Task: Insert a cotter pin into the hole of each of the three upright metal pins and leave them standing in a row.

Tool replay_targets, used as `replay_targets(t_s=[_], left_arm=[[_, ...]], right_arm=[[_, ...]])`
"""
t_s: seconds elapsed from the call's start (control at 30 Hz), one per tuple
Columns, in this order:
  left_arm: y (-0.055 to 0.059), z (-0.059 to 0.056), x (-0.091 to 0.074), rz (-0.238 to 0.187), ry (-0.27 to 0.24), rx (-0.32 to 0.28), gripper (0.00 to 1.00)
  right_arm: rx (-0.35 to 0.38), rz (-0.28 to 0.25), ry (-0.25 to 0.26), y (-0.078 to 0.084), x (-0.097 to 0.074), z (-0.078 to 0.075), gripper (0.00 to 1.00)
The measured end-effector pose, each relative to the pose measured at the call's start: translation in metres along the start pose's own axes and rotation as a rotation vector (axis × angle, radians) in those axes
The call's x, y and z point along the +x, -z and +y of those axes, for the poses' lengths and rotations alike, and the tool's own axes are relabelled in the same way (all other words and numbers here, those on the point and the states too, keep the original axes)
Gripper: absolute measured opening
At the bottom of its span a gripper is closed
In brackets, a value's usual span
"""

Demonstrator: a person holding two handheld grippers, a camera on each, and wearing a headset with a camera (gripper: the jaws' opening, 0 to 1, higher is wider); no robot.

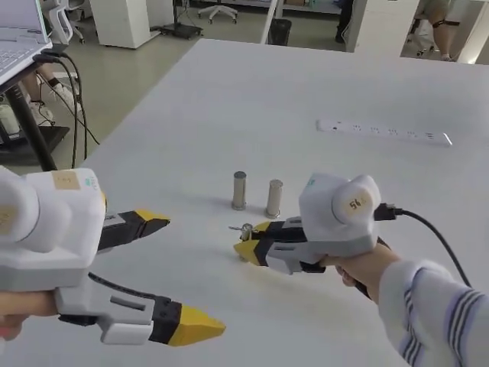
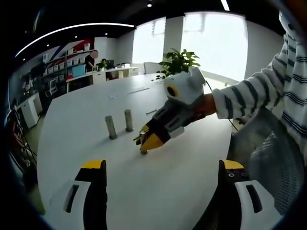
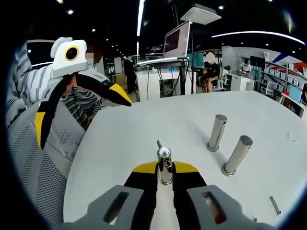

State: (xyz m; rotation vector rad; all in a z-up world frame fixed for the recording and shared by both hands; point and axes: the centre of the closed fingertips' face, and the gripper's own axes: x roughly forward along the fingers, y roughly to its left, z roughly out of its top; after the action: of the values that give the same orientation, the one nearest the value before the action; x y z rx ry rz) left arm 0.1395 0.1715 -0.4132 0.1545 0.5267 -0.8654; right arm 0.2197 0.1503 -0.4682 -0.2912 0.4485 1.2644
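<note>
Right gripper (image 1: 247, 246) lies level, jaws clamping a metal pin (image 1: 246, 229).

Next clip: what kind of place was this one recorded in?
Most likely an open-plan office or lab: a large white table with a power strip, a monitor on a desk behind, and a potted plant.

A wide, pale bench (image 1: 267, 99) is carrying one metal pin (image 1: 240, 190) and a second metal pin (image 1: 274, 198), standing upright side by side near its middle. A third metal pin (image 1: 246, 229) is standing just in front of them. A white power strip (image 1: 384, 131) is lying flat farther back, well apart. A thin cotter pin (image 3: 275, 205) is lying loose near the pair.
</note>
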Motion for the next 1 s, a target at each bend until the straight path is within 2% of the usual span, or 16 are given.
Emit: replay_targets(t_s=[0.13, 0.33, 0.43, 0.57, 0.67, 0.83, 0.9, 0.93, 1.0], left_arm=[[0.001, 0.001, 0.001, 0.004, 0.0, -0.003, 0.96], [0.001, 0.002, 0.001, 0.003, 0.0, -0.006, 0.95], [-0.001, 0.003, 0.001, -0.004, -0.001, -0.007, 0.95], [-0.008, 0.004, -0.001, -0.032, -0.001, -0.018, 0.95], [-0.014, 0.005, -0.003, -0.058, -0.003, -0.024, 0.94], [-0.02, 0.007, -0.006, -0.086, 0.0, -0.037, 0.94], [-0.02, 0.008, -0.006, -0.085, 0.002, -0.037, 0.94], [-0.02, 0.009, -0.006, -0.083, 0.003, -0.037, 0.94], [-0.022, 0.01, -0.006, -0.085, 0.006, -0.034, 0.94]], right_arm=[[0.009, -0.014, -0.01, -0.005, -0.002, 0.002, 0.17], [0.02, -0.001, -0.002, -0.006, -0.009, 0.002, 0.24], [0.029, 0.013, 0.043, -0.007, -0.016, -0.005, 0.33], [0.036, 0.009, 0.061, -0.012, -0.032, -0.007, 0.44], [0.056, -0.032, 0.062, -0.02, -0.049, -0.004, 0.46], [0.084, -0.059, 0.067, -0.027, -0.07, 0.0, 0.54], [0.091, -0.039, 0.085, -0.025, -0.079, 0.0, 0.58], [0.07, -0.026, 0.118, -0.024, -0.083, -0.004, 0.63], [0.062, -0.012, 0.129, -0.023, -0.091, -0.001, 0.7]])
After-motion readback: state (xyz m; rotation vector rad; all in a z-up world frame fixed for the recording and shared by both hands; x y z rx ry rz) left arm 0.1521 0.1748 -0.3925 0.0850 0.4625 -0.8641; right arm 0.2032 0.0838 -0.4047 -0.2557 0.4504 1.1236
